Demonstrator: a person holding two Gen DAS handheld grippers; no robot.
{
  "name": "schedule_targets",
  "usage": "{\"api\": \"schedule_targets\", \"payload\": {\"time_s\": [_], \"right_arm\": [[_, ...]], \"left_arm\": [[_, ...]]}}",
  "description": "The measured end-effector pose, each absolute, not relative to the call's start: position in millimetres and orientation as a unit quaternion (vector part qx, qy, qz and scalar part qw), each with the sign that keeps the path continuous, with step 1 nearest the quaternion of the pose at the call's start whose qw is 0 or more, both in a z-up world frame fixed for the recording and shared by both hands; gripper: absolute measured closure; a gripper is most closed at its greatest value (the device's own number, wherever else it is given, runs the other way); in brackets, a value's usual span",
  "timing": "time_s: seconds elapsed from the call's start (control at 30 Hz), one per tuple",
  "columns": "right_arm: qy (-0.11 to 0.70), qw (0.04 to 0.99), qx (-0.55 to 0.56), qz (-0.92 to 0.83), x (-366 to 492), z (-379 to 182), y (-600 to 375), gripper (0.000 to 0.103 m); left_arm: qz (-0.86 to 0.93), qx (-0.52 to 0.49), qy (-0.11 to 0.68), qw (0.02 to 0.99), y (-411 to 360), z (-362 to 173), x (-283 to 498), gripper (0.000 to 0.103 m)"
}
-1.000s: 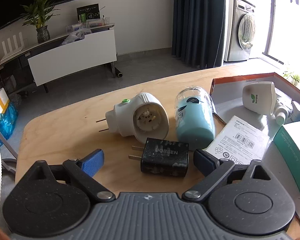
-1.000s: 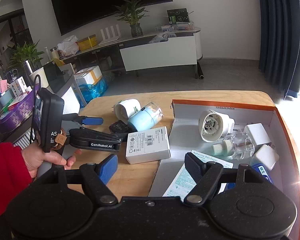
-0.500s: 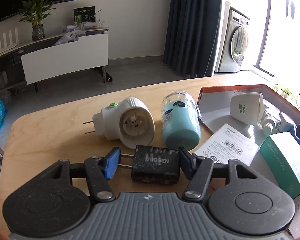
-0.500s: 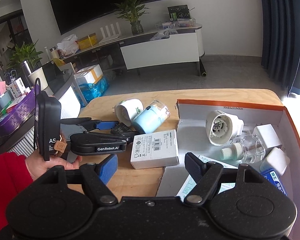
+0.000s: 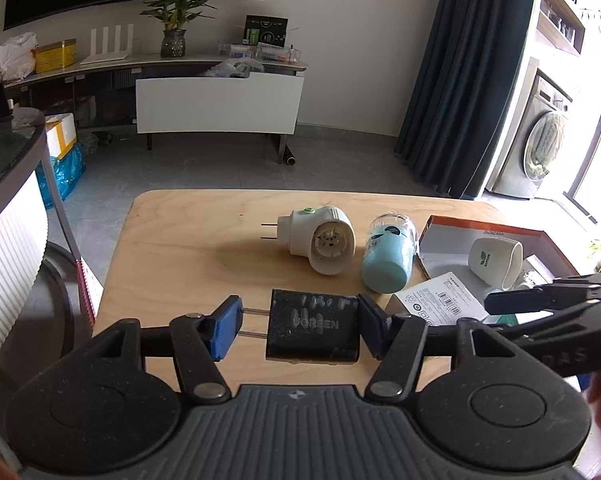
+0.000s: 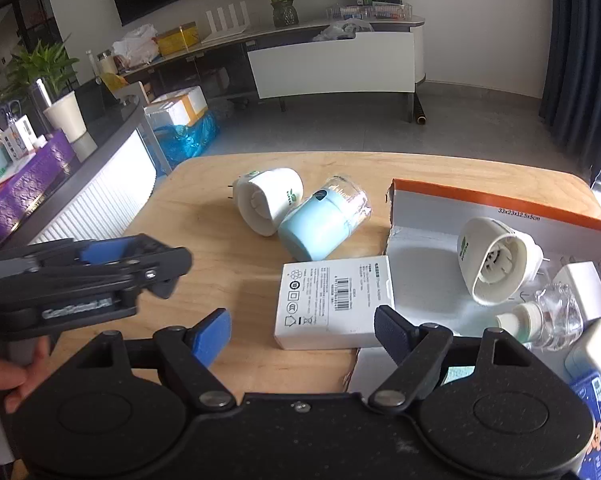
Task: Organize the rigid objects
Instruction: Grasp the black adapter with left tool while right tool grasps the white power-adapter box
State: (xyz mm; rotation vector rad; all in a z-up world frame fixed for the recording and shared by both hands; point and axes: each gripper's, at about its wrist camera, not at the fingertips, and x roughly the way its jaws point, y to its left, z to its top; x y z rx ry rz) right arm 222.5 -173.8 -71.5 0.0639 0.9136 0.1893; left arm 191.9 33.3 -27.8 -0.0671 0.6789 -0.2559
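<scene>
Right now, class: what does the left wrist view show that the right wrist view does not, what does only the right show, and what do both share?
Only the left wrist view shows the black charger clamped end to end in the left gripper, and a washing machine. Only the right wrist view shows the clear bottle and white adapters inside the box, between the open right gripper's fingers. Both show the table's white plug-in, blue jar and white carton.
</scene>
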Motion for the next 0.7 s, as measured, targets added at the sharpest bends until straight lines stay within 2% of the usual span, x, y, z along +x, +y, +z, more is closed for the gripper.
{"api": "schedule_targets", "payload": {"time_s": [0.17,0.4,0.43,0.7], "right_arm": [[0.457,0.887,-0.006,0.071,246.2,-84.4,-167.0,0.0],[0.494,0.867,-0.021,0.061,266.9,-107.1,-166.4,0.004],[0.486,0.872,-0.017,0.06,264.0,-106.3,-167.4,0.01],[0.435,0.896,0.016,0.089,226.6,-69.2,-164.3,0.01]], "left_arm": [[-0.117,-0.048,0.326,0.937,37.3,-27.4,183.4,0.041],[-0.113,-0.046,0.319,0.94,39.4,-30.5,182.3,0.041],[-0.112,-0.049,0.32,0.94,39.9,-31.1,182.7,0.041],[-0.1,-0.074,0.316,0.941,41.8,-22.3,169.4,0.041]]}}
